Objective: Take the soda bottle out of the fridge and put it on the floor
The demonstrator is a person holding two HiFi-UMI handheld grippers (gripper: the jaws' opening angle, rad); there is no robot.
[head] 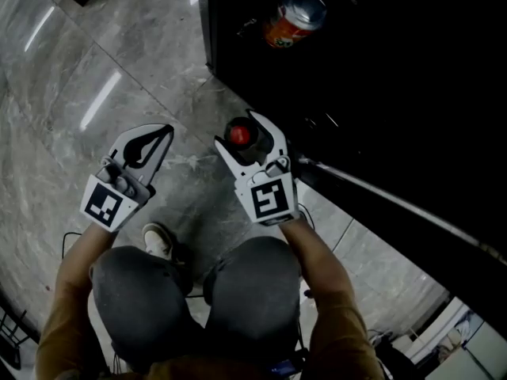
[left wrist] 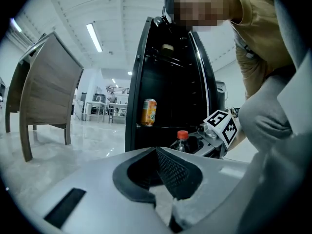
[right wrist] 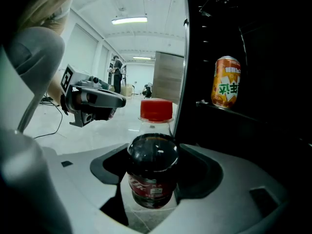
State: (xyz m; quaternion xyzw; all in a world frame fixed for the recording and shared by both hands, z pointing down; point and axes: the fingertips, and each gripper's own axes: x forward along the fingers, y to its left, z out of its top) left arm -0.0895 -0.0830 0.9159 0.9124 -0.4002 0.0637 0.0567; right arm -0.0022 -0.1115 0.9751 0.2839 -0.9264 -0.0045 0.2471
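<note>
The right tongs [head: 236,127] are closed round the soda bottle [right wrist: 152,169], jaws pressed on its dark body below the red cap. The bottle is outside the fridge [head: 356,77], just left of the cabinet's front edge and above the grey tiled floor [head: 87,77]; whether its base touches the tiles I cannot tell. The left tongs [head: 165,130] hang to the left, apart from the bottle, jaws together on nothing. An orange can [head: 295,20] stands farther in on a fridge shelf. Bare floor stretches left and far.
</note>
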